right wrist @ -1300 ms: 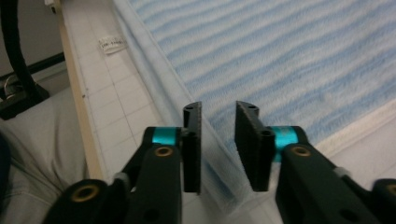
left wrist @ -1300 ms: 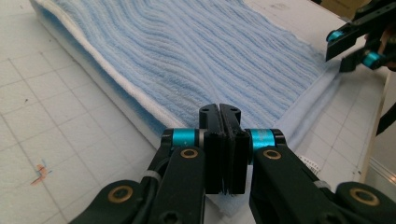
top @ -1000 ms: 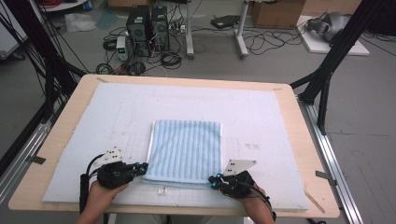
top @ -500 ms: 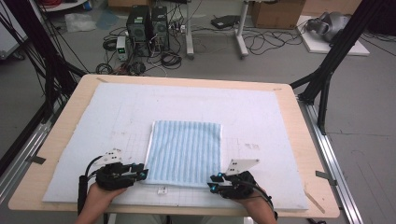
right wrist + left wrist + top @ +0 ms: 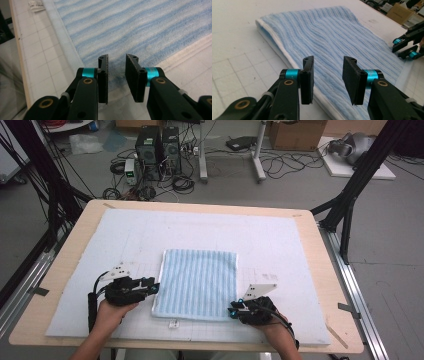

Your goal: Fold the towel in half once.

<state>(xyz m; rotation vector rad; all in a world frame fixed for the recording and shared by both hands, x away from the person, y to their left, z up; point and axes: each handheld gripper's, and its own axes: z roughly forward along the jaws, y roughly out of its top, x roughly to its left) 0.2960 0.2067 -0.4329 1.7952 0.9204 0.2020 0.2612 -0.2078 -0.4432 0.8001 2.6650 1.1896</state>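
both grippers parted at the folded towel's near corners

your blue striped towel [image 5: 198, 282] lies folded flat on the white mat [image 5: 280, 240], a little nearer your edge of the table [image 5: 75, 227] than the far one. a small white tag [image 5: 174, 323] lies on the mat just off the towel's near edge.

your left gripper [image 5: 151, 286] sits at the towel's left side, close to the near left corner, pointing across at the cloth. in the left gripper view its two black jaws stand apart with a clear gap, and nothing is pinched between them; the towel's white-hemmed edge [image 5: 287, 60] runs just beyond and below the pads. these jaws have just been opening, and the cloth is free of them.

your right gripper [image 5: 235, 310] rests at the towel's near right corner, pointing in toward it. in the right gripper view its jaws are also parted, though narrower than the left pair, with the towel's striped surface [image 5: 140, 27] showing through the gap. they have just opened and then drawn in a little. the pads do not press the cloth, so it holds nothing.

in the left gripper view you can see the right gripper's tips [image 5: 405, 47] at the far edge of the towel.
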